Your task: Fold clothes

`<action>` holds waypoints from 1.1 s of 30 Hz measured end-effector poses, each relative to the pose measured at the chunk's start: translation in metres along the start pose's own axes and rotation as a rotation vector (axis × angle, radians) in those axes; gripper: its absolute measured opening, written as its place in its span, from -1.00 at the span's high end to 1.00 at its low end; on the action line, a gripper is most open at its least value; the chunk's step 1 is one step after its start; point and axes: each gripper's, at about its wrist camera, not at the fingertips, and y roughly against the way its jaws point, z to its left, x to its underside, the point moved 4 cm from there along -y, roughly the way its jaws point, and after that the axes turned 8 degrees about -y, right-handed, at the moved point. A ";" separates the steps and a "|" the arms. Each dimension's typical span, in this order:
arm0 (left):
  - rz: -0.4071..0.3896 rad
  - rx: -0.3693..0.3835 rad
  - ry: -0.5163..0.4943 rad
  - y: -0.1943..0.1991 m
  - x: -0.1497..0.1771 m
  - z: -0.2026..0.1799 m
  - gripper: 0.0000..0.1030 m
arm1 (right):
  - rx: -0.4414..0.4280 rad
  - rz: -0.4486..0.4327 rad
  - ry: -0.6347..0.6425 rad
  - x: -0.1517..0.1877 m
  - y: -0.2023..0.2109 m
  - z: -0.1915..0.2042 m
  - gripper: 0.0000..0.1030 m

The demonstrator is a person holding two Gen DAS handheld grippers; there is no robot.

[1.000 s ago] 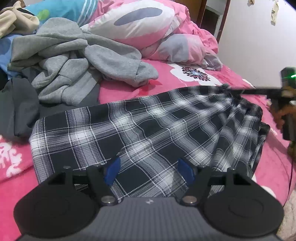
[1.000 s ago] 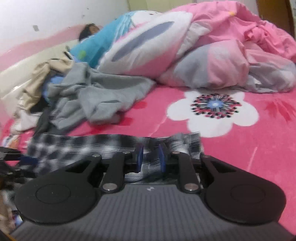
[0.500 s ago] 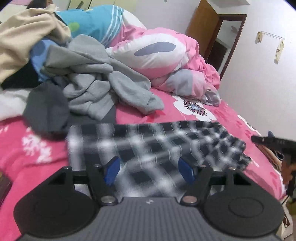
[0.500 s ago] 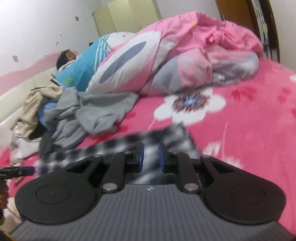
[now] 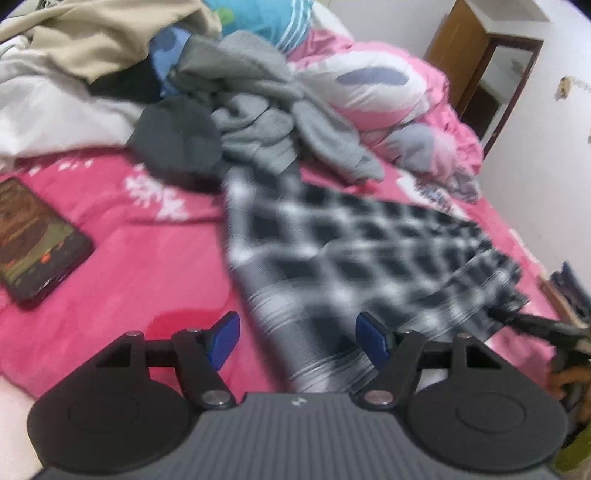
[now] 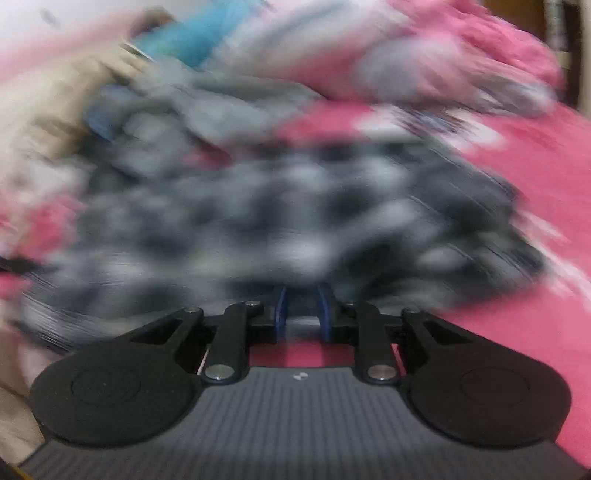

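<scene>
A black-and-white plaid garment (image 5: 351,251) lies spread across the pink bedspread (image 5: 129,266), blurred by motion. My left gripper (image 5: 297,339) is open wide over the garment's near corner, and its blue pads (image 5: 223,338) stand clear of the cloth. At the right edge of the left wrist view, my right gripper (image 5: 532,321) pulls on the garment's far side. In the right wrist view the picture is heavily smeared. There the right gripper (image 6: 302,310) has its blue pads close together on the edge of the plaid garment (image 6: 258,221).
A phone (image 5: 33,236) with a lit screen lies on the bedspread at the left. Behind the plaid cloth sit a grey hoodie (image 5: 266,110), a dark grey garment (image 5: 177,140), beige and white clothes (image 5: 103,33) and a bunched pink quilt (image 5: 388,85). A wooden cabinet (image 5: 480,66) stands at the back right.
The left wrist view has swung left and rolled, bringing the phone into sight. The right gripper has moved fast with the plaid cloth, which now fills its view.
</scene>
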 end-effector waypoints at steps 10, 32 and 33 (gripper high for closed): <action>-0.072 -0.012 -0.030 0.016 0.003 0.005 -0.35 | 0.048 -0.081 -0.070 -0.012 0.051 0.018 0.65; -0.144 0.104 -0.466 0.014 0.033 -0.083 -0.35 | -0.311 0.026 0.324 0.031 0.036 0.157 0.89; -0.144 0.105 -0.466 0.013 0.033 -0.082 -0.35 | -0.310 0.016 0.313 0.028 0.038 0.155 0.90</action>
